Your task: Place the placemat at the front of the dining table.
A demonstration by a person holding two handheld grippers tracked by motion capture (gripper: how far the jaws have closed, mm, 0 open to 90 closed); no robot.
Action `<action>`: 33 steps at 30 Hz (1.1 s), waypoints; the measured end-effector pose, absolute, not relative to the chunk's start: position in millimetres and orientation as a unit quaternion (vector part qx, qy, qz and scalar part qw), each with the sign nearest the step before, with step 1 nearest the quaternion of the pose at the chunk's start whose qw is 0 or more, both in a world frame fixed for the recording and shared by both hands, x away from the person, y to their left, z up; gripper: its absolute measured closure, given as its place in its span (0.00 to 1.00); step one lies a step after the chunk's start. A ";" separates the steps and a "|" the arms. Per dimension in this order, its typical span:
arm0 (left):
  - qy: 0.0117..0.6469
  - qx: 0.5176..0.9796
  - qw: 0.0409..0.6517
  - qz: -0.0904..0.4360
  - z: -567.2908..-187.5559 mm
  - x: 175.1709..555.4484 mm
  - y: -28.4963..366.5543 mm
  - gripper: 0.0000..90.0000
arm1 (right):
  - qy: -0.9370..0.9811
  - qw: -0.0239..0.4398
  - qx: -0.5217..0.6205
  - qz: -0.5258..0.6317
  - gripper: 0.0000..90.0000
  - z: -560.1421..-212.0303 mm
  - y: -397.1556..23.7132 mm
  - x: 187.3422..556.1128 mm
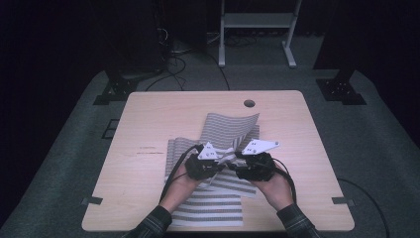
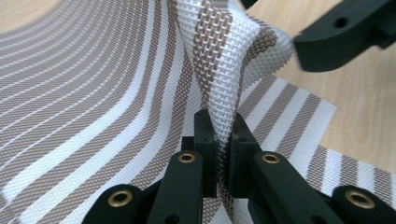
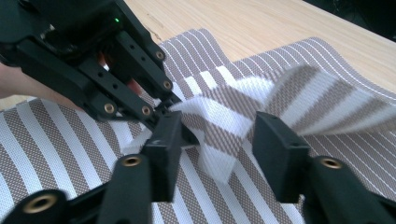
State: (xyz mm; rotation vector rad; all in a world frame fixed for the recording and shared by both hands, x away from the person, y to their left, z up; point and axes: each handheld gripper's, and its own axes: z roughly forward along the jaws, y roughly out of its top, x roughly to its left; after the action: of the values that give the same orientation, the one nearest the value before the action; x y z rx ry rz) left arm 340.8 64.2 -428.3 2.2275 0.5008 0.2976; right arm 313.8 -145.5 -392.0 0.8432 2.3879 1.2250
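The left gripper (image 2: pixel 223 140) was clamped tight on a raised fold of the striped mat (image 2: pixel 93 93), the weave pinched between its jaws. The right gripper (image 3: pixel 212 140) stood half open, the mat's lifted corner lying between its jaws without being pressed. Both grippers were held close together over the middle of the mat, which was spread on the table (image 1: pixel 148 114) at the near side.
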 end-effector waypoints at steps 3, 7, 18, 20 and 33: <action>0.204 0.882 0.408 0.120 -427.6 340.7 65.7 0.96 | 0.833 0.161 0.301 0.434 0.46 -393.5 -151.7 313.0; 0.208 0.878 0.413 0.121 -425.9 341.2 68.3 0.96 | 0.834 0.160 0.307 0.430 0.44 -397.3 -158.5 311.4; 0.223 0.864 0.434 0.126 -417.7 344.2 81.1 0.95 | 0.834 0.143 0.331 0.418 0.42 -413.1 -178.1 307.0; 0.227 0.860 0.438 0.128 -416.0 344.6 83.8 0.95 | 0.836 0.142 0.334 0.412 0.42 -417.1 -179.9 306.2; 0.249 0.843 0.453 0.148 -406.5 347.5 108.2 0.95 | 0.855 0.123 0.332 0.379 0.70 -443.6 -183.7 305.0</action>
State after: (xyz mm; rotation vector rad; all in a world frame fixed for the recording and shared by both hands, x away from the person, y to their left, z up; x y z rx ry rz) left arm 347.5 108.2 -406.5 2.0809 0.6152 0.3644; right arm 305.0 -183.7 -443.6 0.9683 2.4928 1.1065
